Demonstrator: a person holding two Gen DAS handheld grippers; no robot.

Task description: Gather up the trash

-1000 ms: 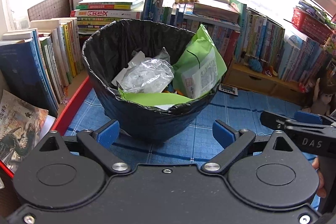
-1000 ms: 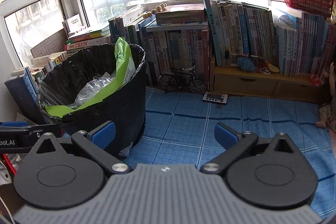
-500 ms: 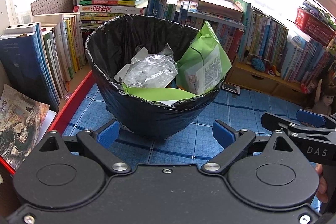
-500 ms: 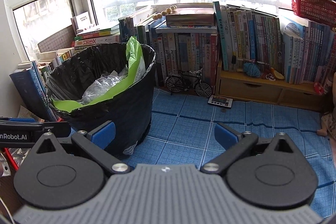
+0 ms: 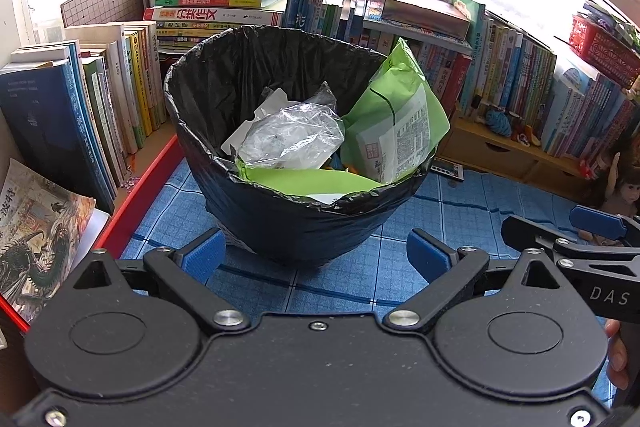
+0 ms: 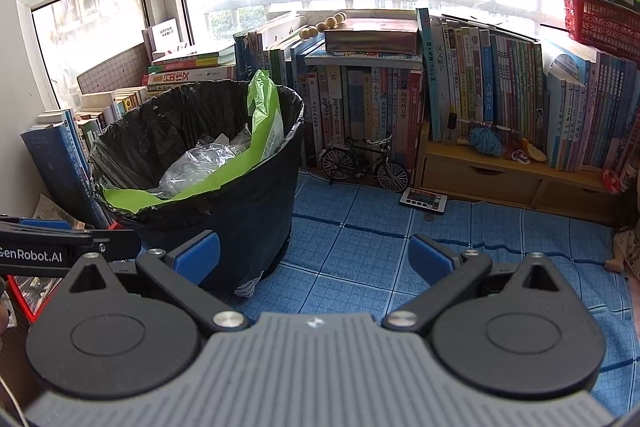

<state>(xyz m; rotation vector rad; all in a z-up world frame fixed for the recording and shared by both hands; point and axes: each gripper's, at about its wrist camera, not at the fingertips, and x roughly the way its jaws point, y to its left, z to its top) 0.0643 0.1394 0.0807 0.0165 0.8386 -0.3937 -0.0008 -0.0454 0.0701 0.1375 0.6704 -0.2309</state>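
A bin lined with a black bag (image 5: 248, 75) (image 6: 256, 211) stands on the blue checked mat. Inside it lie a crumpled clear plastic bag (image 5: 292, 135) (image 6: 192, 167), a green printed packet (image 5: 396, 123) (image 6: 264, 111) leaning on the right rim, a flat green sheet (image 5: 304, 183) and some white paper. My left gripper (image 5: 316, 253) is open and empty, a short way in front of the bin. My right gripper (image 6: 314, 255) is also open and empty, to the right of the bin; it shows at the right edge of the left wrist view (image 5: 568, 227).
Rows of books (image 5: 100, 95) (image 6: 480, 83) line the left side and the back wall under the window. A red-edged tray (image 5: 140, 187) borders the mat at left. A model bicycle (image 6: 364, 163), a small calculator (image 6: 424, 201), a wooden drawer shelf (image 6: 500, 175) and a doll (image 5: 620, 187) sit further right.
Both grippers have drawn back and risen a little, so the bin looks smaller and further away. Both stay open and empty.
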